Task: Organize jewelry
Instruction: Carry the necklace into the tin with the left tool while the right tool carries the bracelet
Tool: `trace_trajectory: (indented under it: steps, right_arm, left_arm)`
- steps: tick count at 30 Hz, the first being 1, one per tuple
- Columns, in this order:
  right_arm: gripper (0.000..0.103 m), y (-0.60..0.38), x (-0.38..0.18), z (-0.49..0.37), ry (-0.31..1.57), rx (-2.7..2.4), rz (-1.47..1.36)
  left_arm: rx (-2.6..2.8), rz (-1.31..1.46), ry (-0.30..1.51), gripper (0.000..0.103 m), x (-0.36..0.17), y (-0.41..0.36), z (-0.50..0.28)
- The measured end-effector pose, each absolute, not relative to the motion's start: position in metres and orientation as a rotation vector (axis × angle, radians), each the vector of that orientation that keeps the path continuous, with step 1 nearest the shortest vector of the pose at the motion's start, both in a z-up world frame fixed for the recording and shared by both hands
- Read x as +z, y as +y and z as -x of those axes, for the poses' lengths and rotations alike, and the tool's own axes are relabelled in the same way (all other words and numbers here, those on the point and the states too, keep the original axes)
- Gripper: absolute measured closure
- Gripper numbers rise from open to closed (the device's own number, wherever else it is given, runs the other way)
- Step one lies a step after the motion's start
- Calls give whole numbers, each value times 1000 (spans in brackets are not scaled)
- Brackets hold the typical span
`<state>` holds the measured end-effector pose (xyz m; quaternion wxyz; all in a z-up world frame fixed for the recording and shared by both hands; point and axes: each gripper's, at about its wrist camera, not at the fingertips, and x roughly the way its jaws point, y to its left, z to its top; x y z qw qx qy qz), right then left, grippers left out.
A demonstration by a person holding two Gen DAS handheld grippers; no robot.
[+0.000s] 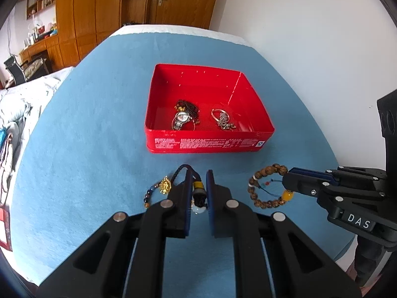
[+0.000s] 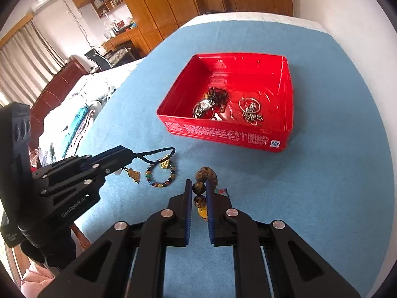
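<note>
Both grippers are closed on jewelry in front of the red tin (image 1: 208, 146), which sits open on the blue-covered desk (image 1: 86, 149). The left gripper (image 1: 199, 186) has its fingers (image 1: 184, 206) clamped on the black cord necklace (image 1: 182, 171), with a yellow bead and a pale pendant caught between them; the right gripper (image 2: 198, 193) grips the brown wooden bead bracelet (image 1: 266, 186) at its beads, an amber bead showing low between the fingers (image 2: 211, 208). Already in the tin lie a wristwatch (image 1: 182, 119) with dark beads and a silver chain with a ring (image 1: 223, 119). A multicoloured bead bracelet (image 2: 161, 176) and a gold charm (image 1: 165, 186) remain on the desk just beside the left gripper. Risks from here: the cord loop hangs free and lies close to the loose bracelet and charm, so lifting may snag and drag them (whether they are already tangled cannot be told). The round beads offer little contact area, so the bracelet may roll out of the grip during transfer. A dangling loop could also catch the near wall of the tin and tip or shift it.
</note>
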<state>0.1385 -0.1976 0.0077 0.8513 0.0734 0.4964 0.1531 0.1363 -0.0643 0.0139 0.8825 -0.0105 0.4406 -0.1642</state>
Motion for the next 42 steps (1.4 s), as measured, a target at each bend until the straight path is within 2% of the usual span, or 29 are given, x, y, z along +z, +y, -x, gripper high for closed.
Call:
trace_trajectory:
  steps: [14,25,42]
  right_arm:
    - [93,-208,40,-164,987,307,-172]
    - [93,-221,49,-232,967,235,-180]
    - [93,-233,-18,-350,1071,235,-273]
  left_arm:
    - [-336,11,844,94,47,-73,-152]
    - [-338,6,778,94,65,-92,-214]
    - [-337,31,916,94,4,-124,-359]
